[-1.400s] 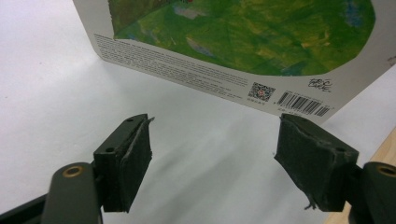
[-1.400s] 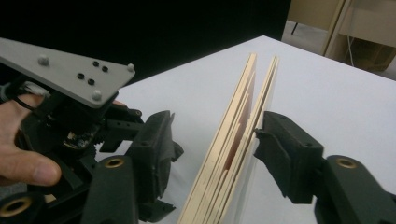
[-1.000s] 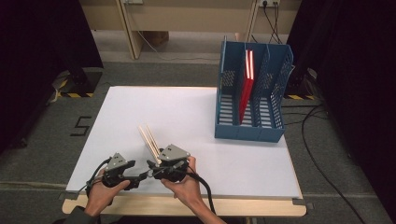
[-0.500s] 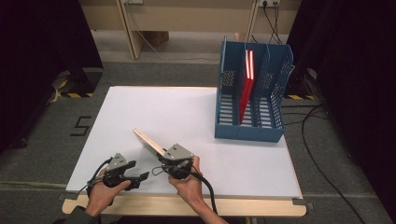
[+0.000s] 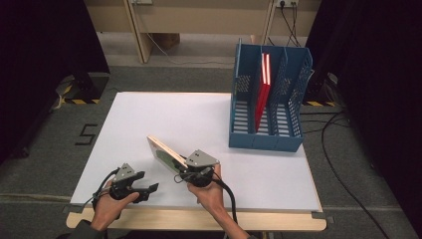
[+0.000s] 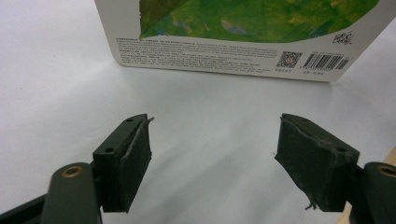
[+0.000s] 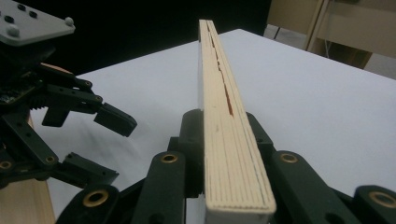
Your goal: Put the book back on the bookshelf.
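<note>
Tipped further over since earlier: thin green-covered board book (image 5: 166, 153), clamped at its lower edge by right gripper (image 5: 183, 174). Left gripper (image 5: 149, 190) beside it, jaws apart, empty. Stiff, light; best gripped by edge.

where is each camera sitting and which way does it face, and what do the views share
High view: above the person's side, facing forward and down on the white table and blue file rack; both hands, left gripper and right gripper show.
Left gripper view: on the left gripper, facing between open jaws at the book.
Right gripper view: on the right gripper, facing along the book's page edge.
Shared: all three show the book; the right gripper view also shows the left gripper.
</note>
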### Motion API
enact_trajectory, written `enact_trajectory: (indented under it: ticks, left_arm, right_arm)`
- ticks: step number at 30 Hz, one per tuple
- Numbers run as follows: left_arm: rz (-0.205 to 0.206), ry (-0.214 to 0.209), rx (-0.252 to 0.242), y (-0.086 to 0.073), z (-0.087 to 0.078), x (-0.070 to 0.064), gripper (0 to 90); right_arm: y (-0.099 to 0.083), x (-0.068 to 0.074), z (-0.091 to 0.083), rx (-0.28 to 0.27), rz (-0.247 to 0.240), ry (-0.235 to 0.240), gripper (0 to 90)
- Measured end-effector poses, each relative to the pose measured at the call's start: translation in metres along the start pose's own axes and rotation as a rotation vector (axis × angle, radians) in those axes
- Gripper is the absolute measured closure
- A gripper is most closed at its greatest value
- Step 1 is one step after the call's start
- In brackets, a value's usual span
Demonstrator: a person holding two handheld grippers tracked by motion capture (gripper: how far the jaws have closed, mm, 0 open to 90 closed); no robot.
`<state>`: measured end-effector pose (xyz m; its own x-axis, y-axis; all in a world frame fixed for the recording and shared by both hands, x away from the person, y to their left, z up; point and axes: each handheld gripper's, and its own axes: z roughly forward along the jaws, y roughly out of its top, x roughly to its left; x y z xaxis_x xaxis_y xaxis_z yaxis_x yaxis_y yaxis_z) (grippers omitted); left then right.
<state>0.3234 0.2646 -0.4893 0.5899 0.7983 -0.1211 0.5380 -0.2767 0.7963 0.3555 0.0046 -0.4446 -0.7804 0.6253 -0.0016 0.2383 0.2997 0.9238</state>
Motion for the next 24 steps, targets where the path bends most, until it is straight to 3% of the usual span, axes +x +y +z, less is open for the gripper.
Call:
enact_trajectory:
  ticks: [7,15,17,24]
  left_arm:
    - [-0.002,-0.001,0.001,0.000,0.000,-0.001,25.4]
    - [0.001,-0.001,0.003,0.000,0.000,0.000,25.4]
    - [0.000,-0.002,0.003,0.000,0.001,-0.001,25.4]
    - [0.003,-0.001,0.007,0.000,0.000,0.000,25.3]
  right_arm:
    - [-0.010,-0.001,0.005,-0.019,0.005,0.009,69.1]
    - [-0.020,0.001,0.018,-0.035,0.019,0.017,69.0]
    - [-0.022,0.000,0.021,-0.043,0.046,0.026,69.3]
    - [-0.025,0.000,0.027,-0.065,0.044,0.028,69.0]
